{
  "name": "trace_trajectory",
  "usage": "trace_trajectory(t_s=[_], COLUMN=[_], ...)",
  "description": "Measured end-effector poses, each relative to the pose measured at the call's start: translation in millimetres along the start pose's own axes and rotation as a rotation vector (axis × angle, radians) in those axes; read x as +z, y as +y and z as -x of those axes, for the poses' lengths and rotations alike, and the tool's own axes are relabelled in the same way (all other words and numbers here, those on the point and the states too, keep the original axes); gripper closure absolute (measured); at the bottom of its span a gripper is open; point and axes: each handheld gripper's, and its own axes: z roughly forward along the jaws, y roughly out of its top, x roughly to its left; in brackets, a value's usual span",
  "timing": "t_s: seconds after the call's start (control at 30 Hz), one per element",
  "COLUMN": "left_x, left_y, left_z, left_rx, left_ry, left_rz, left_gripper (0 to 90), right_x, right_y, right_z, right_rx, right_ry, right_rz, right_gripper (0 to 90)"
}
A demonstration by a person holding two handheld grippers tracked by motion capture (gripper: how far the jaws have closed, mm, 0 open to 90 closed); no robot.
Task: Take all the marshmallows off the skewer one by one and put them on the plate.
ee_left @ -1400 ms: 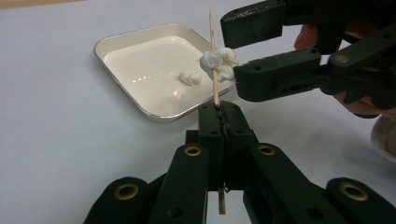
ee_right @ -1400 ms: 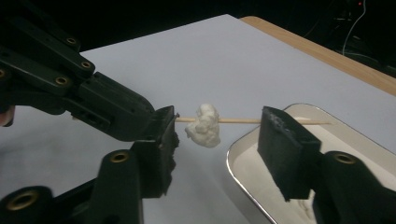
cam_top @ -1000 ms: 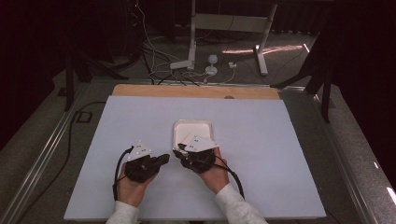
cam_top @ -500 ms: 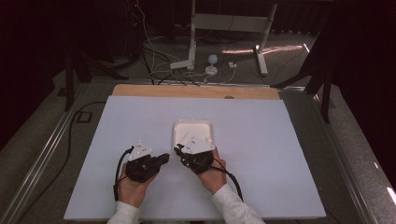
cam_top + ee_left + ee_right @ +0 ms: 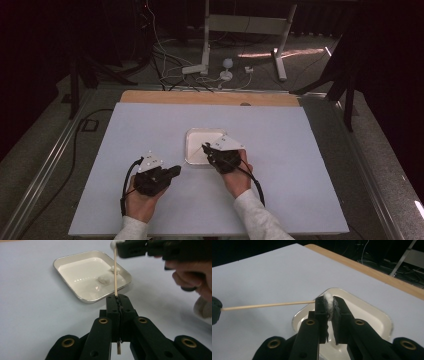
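Left gripper view: left gripper [image 5: 117, 300] clamps the swab stick [image 5: 115, 272]; right gripper [image 5: 328, 305] pinches its cotton tip [image 5: 328, 302] above the tray [image 5: 75, 262]. A straight, steady pull should strip it.

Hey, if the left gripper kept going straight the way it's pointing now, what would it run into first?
Probably the white tray: the left gripper, shut on the wooden stick, points at its near rim, though depth is hard to judge.

Table [image 5: 150, 125] with pale lavender-white top, wooden strip along its far edge; one white square tray [image 5: 196, 146] rests flat near centre; two small white tufts [image 5: 105, 278] lie inside the tray.
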Motion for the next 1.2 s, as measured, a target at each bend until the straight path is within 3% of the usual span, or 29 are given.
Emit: trace_trajectory(t_s=[0.27,0.5,0.8,1.2], left_x=[-2.3,-2.4,-4.8,-10.7], left_y=[-1.2,-0.8,0.2,10.3], left_z=[-4.9,-4.5,-4.0,-2.8], left_rx=[-0.010,-0.008,-0.014,-0.012], left_ry=[0.013,0.012,0.011,0.019], left_rz=[0.005,0.010,0.031,0.063], left_gripper=[90.0,90.0,90.0,89.9], right_x=[-3.6,-4.3,0.9,4.3], right_y=[1.2,2.0,-1.8,-8.3], right_z=[18.4,24.0,29.9,39.3], right_rx=[0.023,0.002,-0.017,-0.002], right_ry=[-0.026,-0.015,0.002,0.014], right_rz=[-0.005,-0.015,-0.067,-0.110], right_gripper=[83.2,82.5,81.1,80.4])
